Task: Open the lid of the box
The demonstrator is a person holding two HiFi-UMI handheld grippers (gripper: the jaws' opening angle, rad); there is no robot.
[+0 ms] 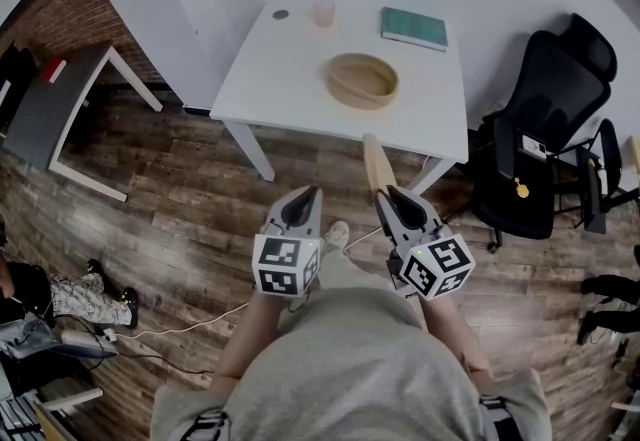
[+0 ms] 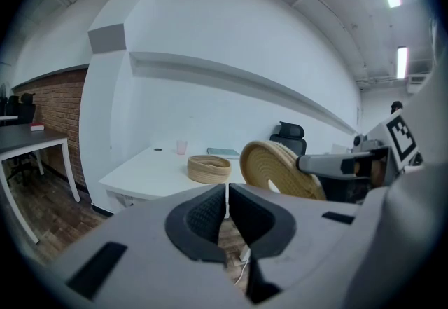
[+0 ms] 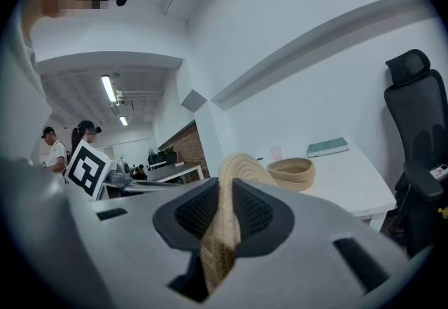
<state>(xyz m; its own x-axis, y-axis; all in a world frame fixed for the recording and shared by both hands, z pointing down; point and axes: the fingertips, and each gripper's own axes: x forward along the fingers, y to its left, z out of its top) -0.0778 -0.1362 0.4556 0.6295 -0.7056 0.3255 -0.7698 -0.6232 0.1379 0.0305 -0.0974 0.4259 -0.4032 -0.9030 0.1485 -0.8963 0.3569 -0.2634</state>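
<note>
Right claw point(image 1: 386, 195) pinches a round woven lid point(image 1: 376, 165) edge-on, face hidden, short of the white bench point(image 1: 285, 69), above brown plank floor point(image 1: 180, 199); left claw point(image 1: 309, 192) closed, empty.

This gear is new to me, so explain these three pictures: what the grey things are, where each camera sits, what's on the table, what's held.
There is no robot: a person holds a hand-worked claw in each hand, and the marker cubes are part of them. The head view looks down from a camera on the person's head; the other two cameras ride on the claws. The left claw is shut and empty. The right claw grips the edge of a round woven lid, held in the air in front of the white table. On it stand the open woven box, a green book and a pink cup.
</note>
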